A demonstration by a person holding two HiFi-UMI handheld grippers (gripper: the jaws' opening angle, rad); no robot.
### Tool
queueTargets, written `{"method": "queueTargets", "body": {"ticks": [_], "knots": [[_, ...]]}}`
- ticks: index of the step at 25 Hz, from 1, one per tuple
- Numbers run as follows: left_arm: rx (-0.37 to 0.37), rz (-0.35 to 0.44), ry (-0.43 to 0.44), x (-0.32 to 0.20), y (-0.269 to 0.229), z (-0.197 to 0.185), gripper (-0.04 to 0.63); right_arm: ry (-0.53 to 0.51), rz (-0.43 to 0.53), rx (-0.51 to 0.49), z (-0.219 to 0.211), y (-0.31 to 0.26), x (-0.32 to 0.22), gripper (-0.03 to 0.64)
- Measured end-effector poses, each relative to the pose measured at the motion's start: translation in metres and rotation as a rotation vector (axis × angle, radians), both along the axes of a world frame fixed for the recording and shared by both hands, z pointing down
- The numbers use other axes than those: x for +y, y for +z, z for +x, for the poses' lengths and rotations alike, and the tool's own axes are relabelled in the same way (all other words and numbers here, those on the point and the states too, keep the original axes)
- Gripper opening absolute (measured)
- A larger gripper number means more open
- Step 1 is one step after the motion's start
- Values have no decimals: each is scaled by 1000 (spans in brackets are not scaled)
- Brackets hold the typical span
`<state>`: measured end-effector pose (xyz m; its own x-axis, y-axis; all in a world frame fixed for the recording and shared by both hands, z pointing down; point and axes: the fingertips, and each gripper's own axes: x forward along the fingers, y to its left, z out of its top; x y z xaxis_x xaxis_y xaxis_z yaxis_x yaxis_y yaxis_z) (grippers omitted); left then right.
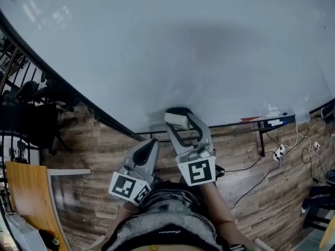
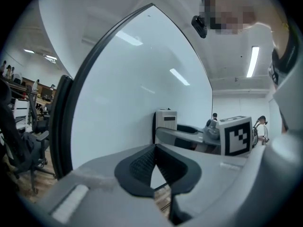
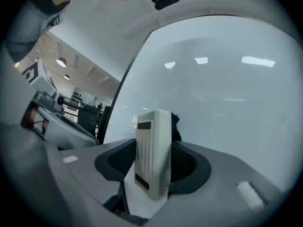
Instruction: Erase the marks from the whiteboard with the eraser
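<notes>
White whiteboard shows only faint grey haze, so erasing seems almost finished. Right claw is clamped on the eraser near the board's lower edge; left claw is closed together, empty.

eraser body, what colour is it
The eraser is off-white; it shows best in the right gripper view.

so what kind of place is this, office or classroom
Probably an open-plan office or lab workspace: a large whiteboard stands over a wood-look floor, office chairs sit beside it, and ceiling strip lights show in the left gripper view.
</notes>
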<state>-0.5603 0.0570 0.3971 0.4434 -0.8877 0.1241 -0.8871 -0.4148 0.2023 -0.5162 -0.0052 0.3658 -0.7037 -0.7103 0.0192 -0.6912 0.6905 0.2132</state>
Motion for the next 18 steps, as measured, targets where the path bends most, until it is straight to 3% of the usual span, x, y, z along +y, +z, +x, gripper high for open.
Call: {"method": "queueTargets", "body": {"ticks": [9,18], "knots": [[3,10,25,-26,2,72,3,15,-13,16,74,8,-19,218],[8,-2,-14,-38,3,124,3,-35,-20,32,122,12,-30,218]]}}
